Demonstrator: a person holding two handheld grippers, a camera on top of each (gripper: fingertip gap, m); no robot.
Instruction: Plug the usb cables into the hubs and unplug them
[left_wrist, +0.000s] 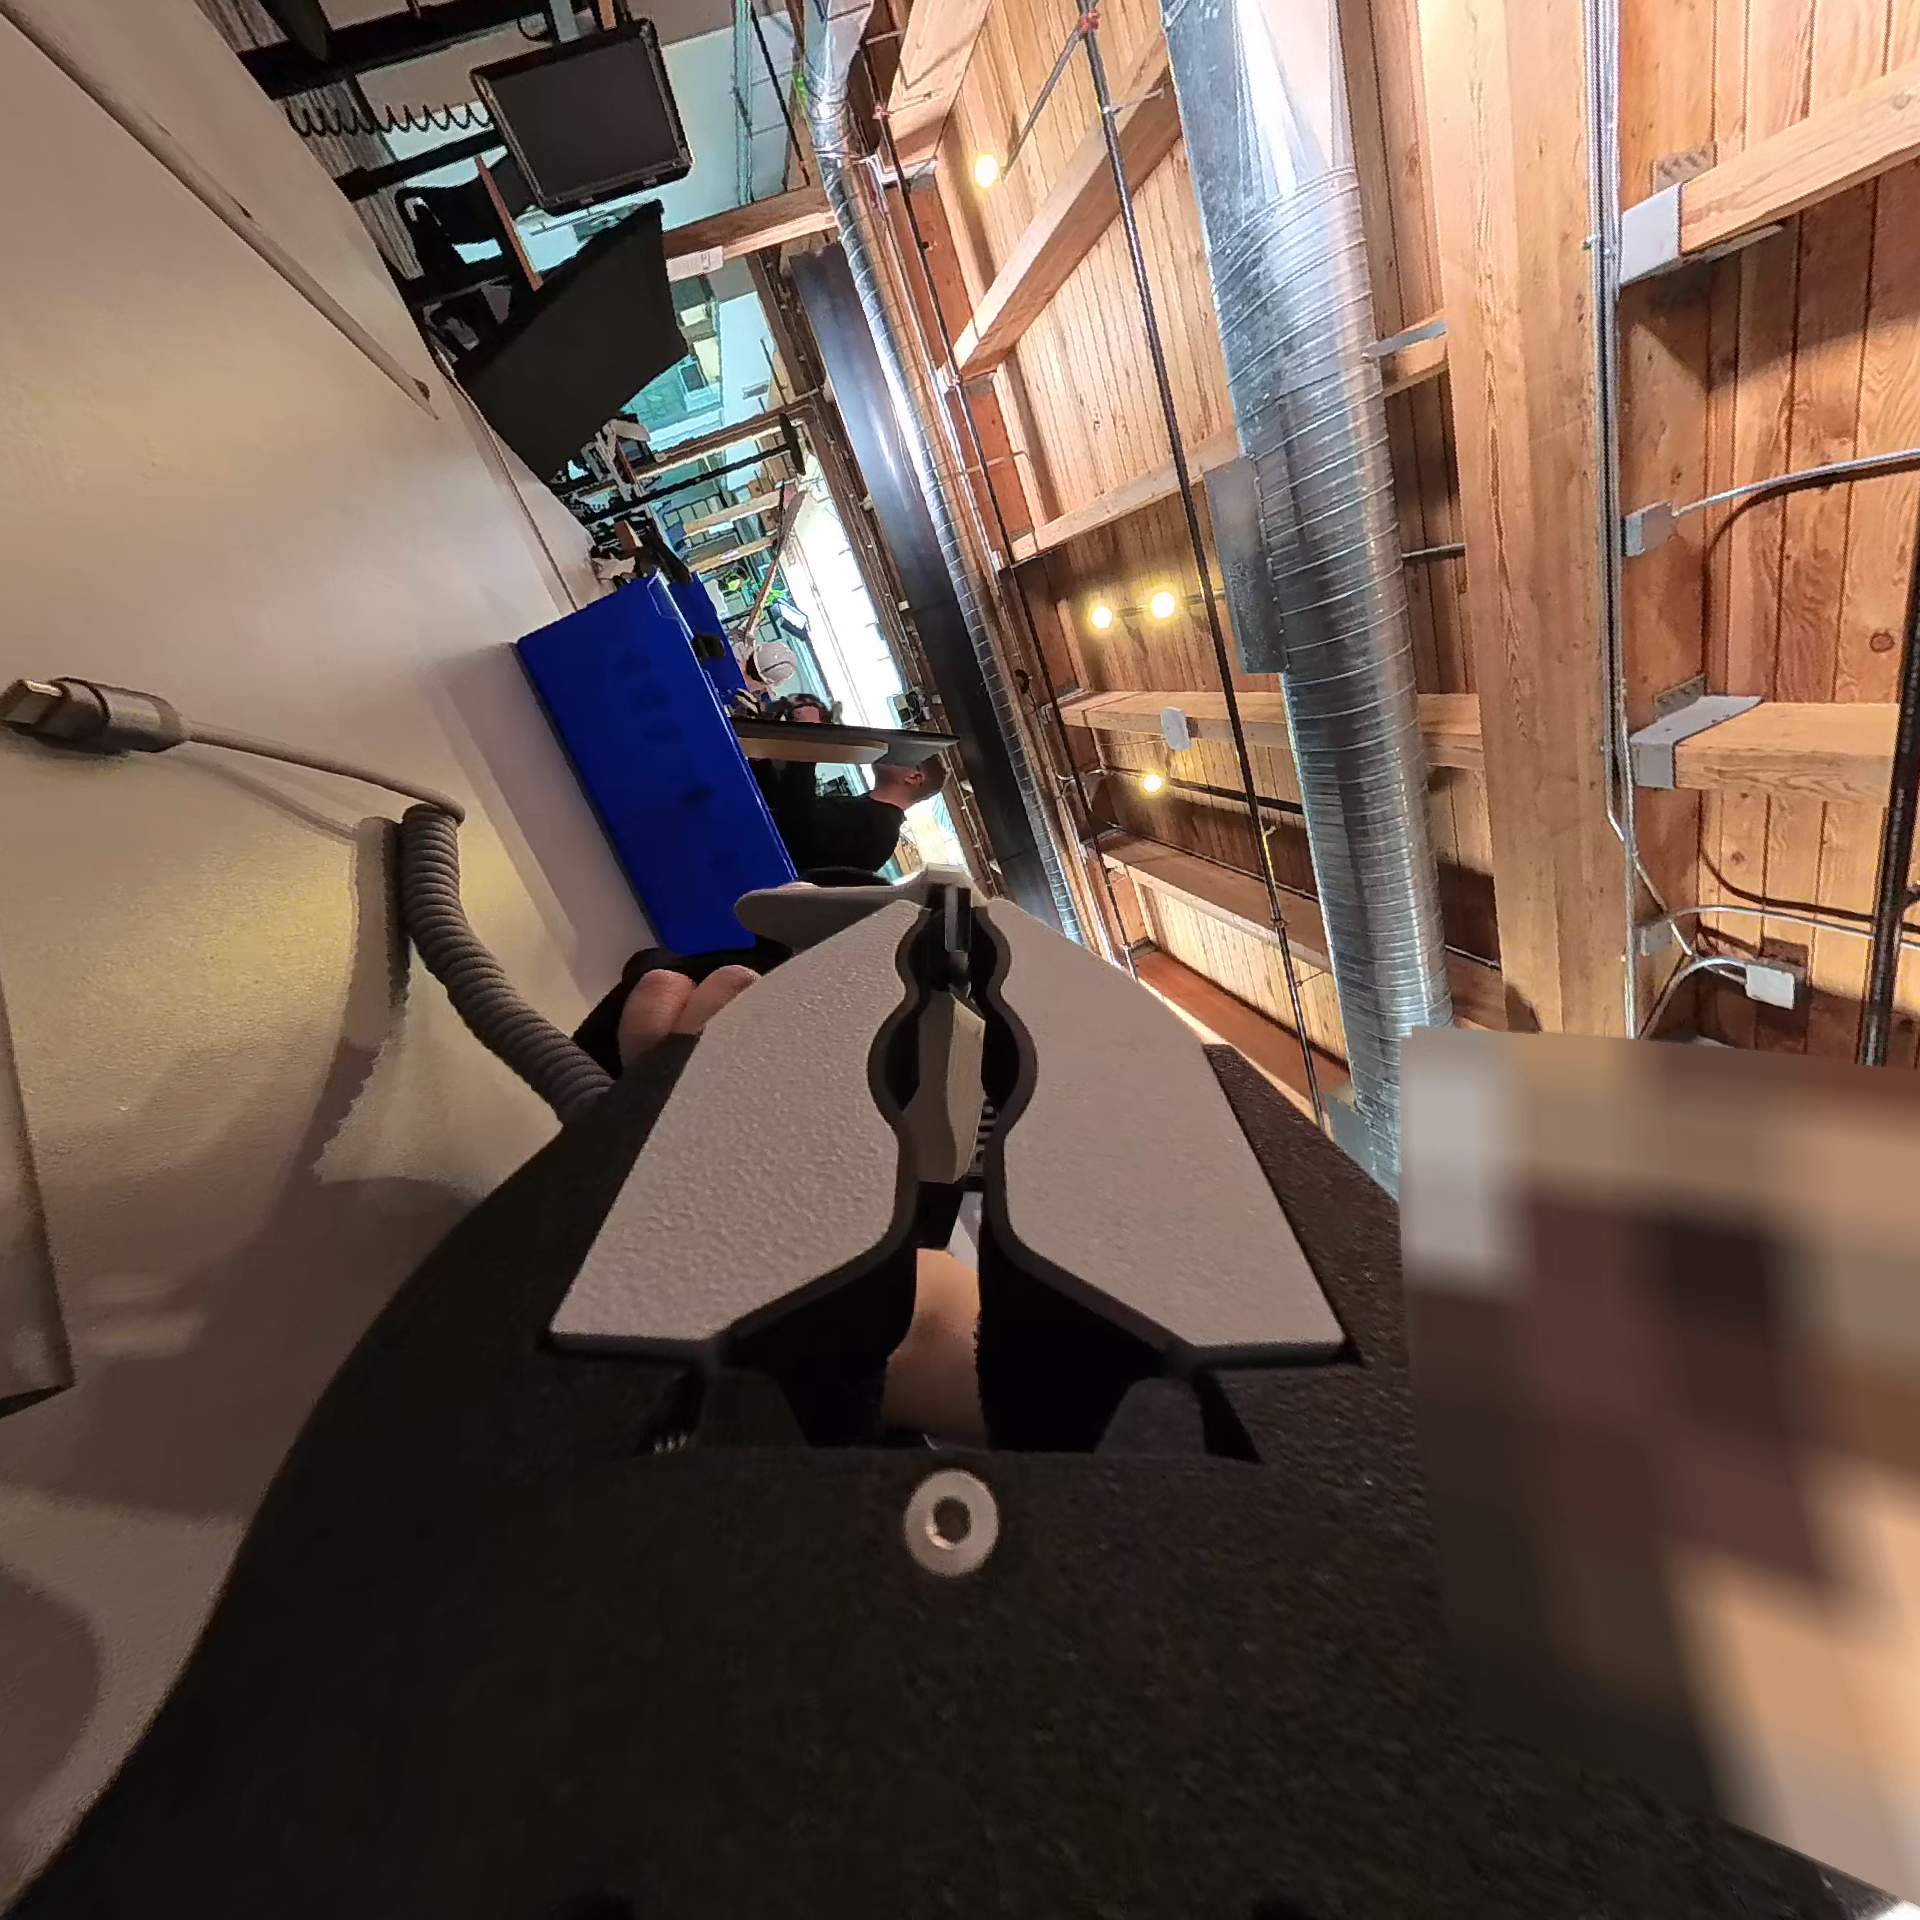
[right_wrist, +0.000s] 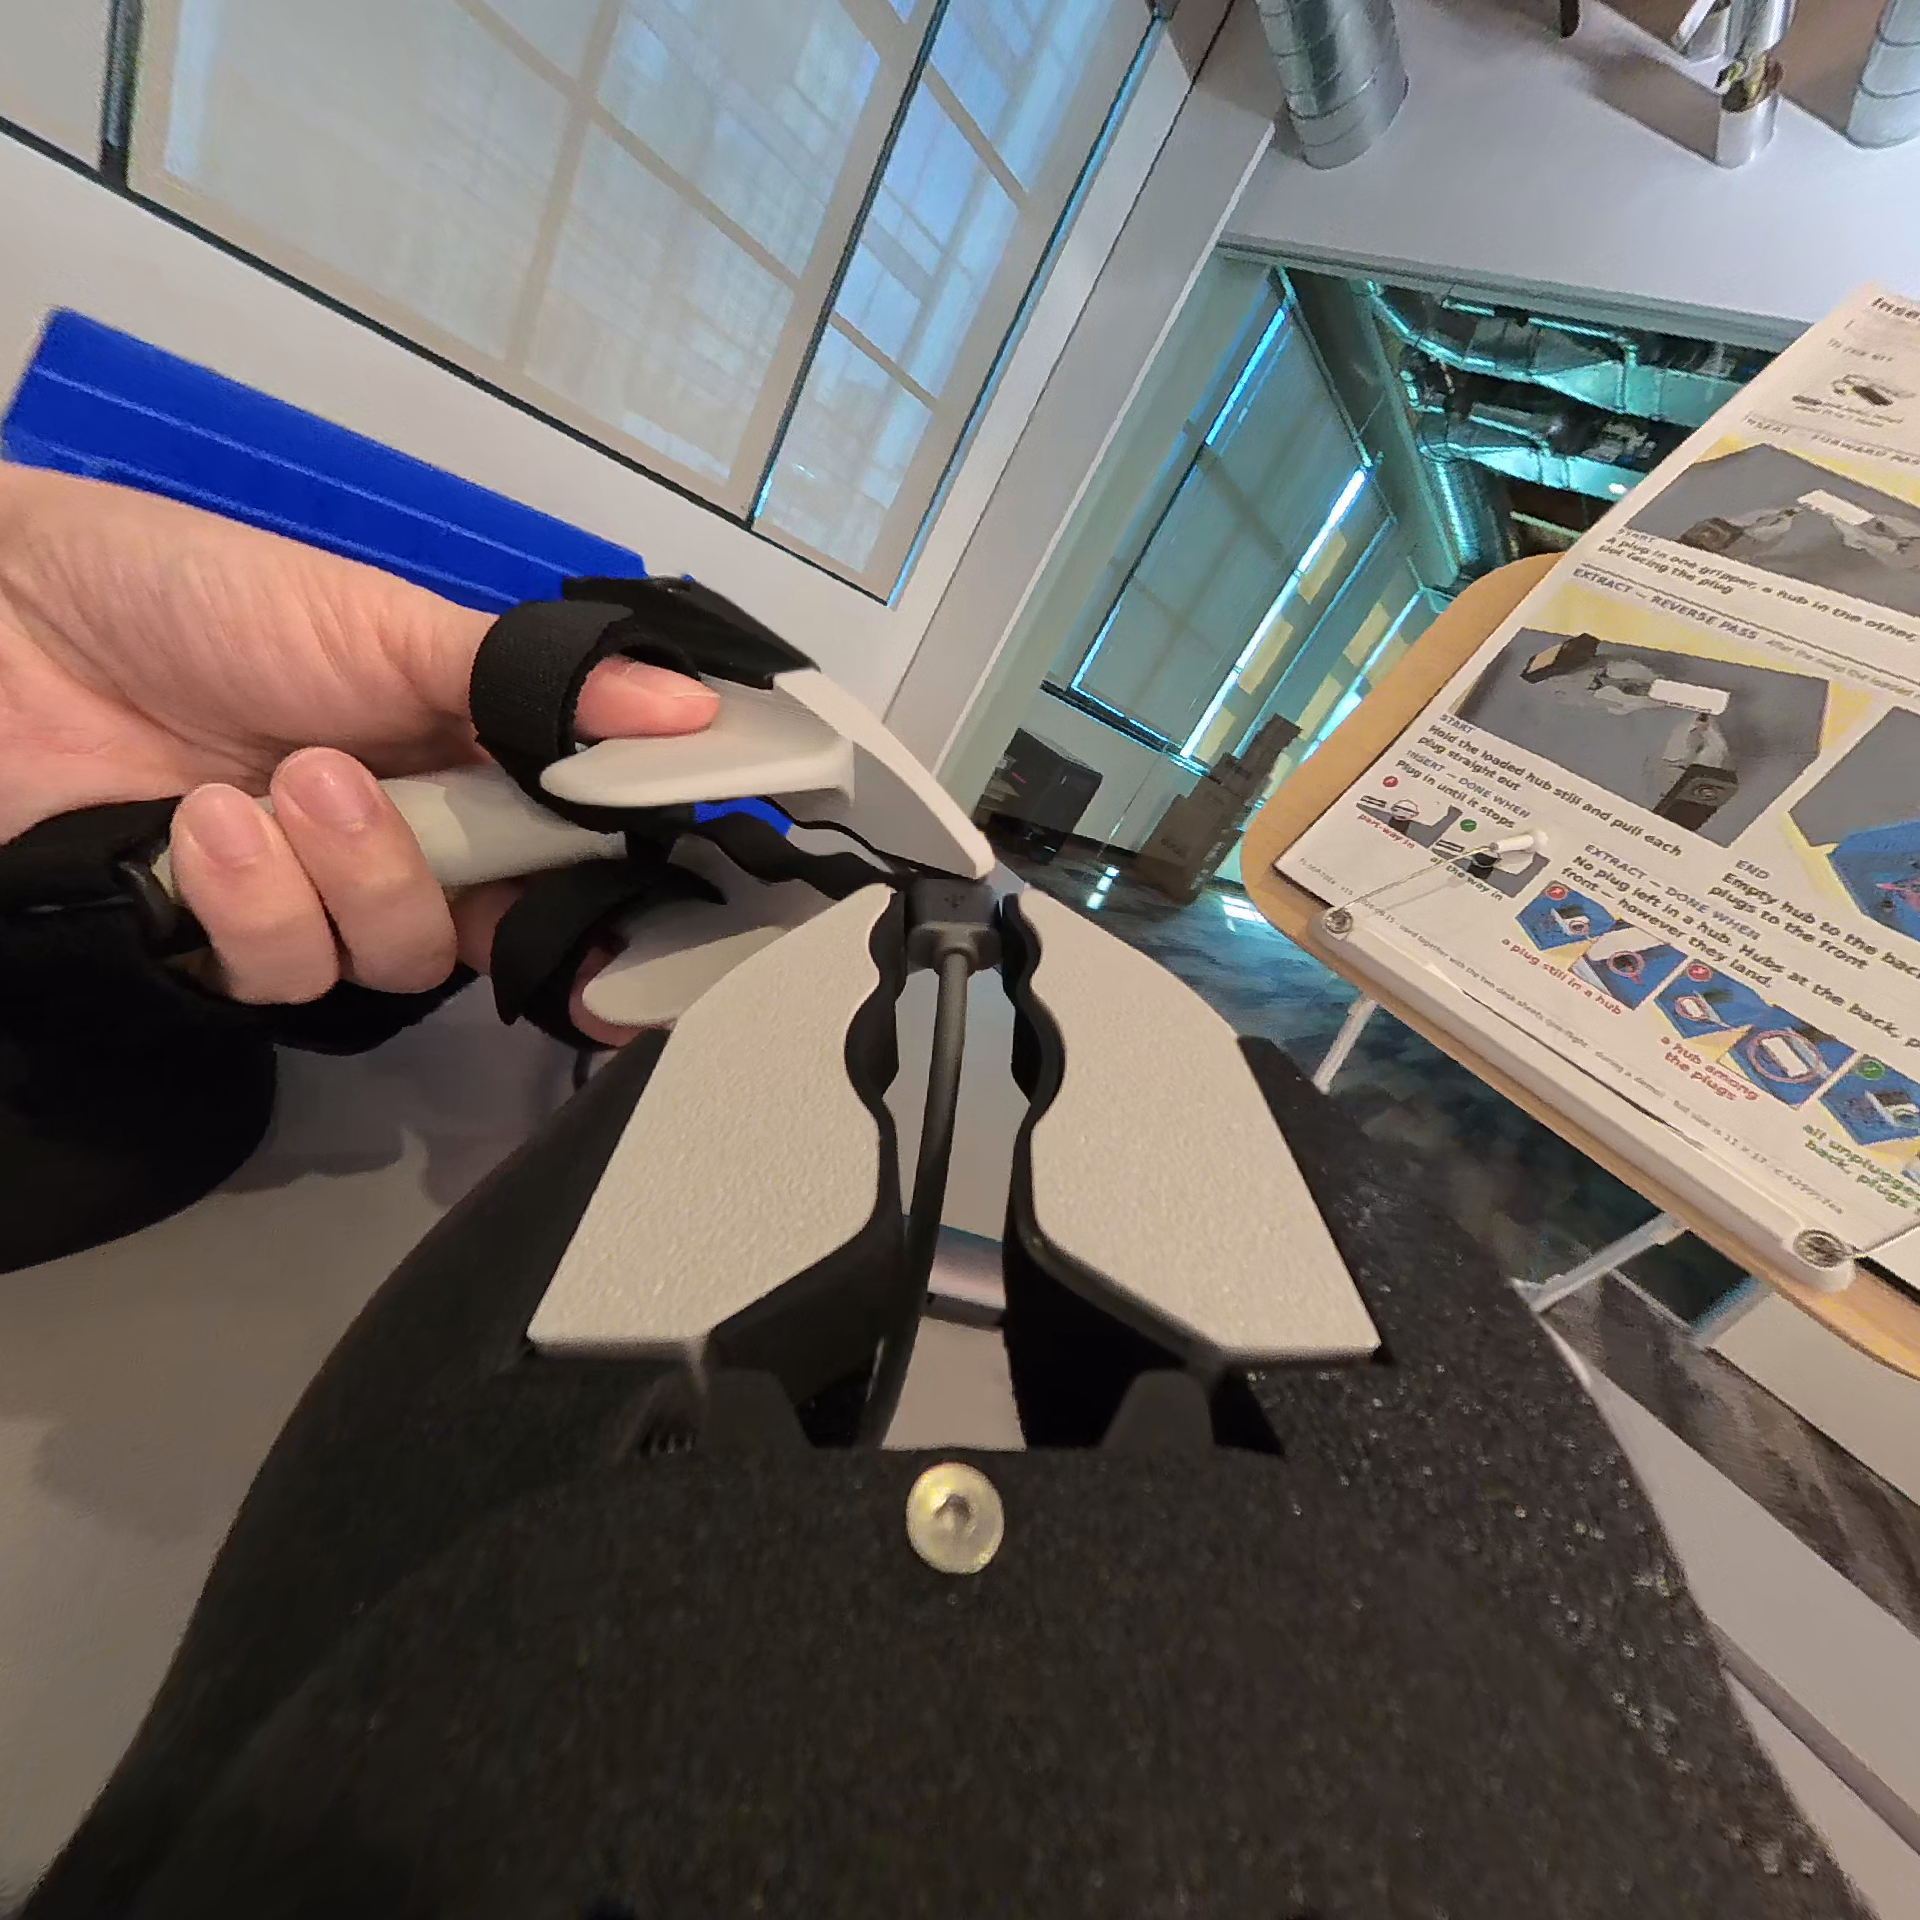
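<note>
Between the right gripper (right_wrist: 948, 902) fingers a dark USB plug (right_wrist: 943, 914) is clamped, its cable (right_wrist: 935, 1101) trailing back btwn them. Just beyond, right view only, a hand (right_wrist: 208, 727) holds the left gripper (right_wrist: 914, 831), tip touching the plug; instruction sheet (right_wrist: 1621, 852) on a board at right. Left view, tilted sideways: left gripper (left_wrist: 951, 935) pinched on a thin grey hub (left_wrist: 948, 1081). Nearby on the white table (left_wrist: 208, 540) lie a coiled cable (left_wrist: 488, 987) w/ a loose plug (left_wrist: 73, 712); blue bin (left_wrist: 644, 779) farther off, ducts (left_wrist: 1320, 520) under wood ceiling.
</note>
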